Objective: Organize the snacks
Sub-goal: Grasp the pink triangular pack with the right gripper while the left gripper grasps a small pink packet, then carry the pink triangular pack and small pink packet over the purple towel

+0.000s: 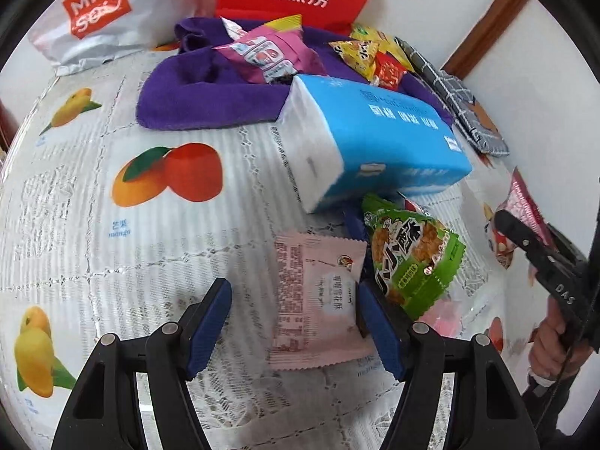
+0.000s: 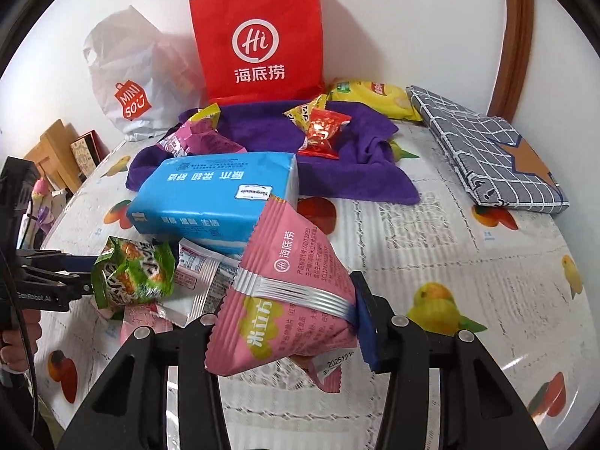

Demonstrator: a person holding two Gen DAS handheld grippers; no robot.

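Note:
My left gripper (image 1: 294, 322) is open, its fingers either side of a pale pink snack packet (image 1: 318, 300) lying flat on the table. A green snack packet (image 1: 412, 255) leans against its right finger; it also shows in the right wrist view (image 2: 133, 273). My right gripper (image 2: 285, 333) is shut on a pink triangular snack packet (image 2: 285, 292) and holds it above the table. In the left wrist view the right gripper (image 1: 504, 221) is at the far right. A purple towel (image 2: 262, 127) at the back holds a pink packet (image 2: 198, 138), a red candy packet (image 2: 322, 131) and yellow packets (image 2: 371, 97).
A blue tissue pack (image 2: 221, 195) lies mid-table. A red paper bag (image 2: 258, 41) and a white Miniso bag (image 2: 127, 86) stand against the back wall. A grey checked folded cloth (image 2: 487, 150) lies at the right. The fruit-print tablecloth (image 2: 450, 262) covers the table.

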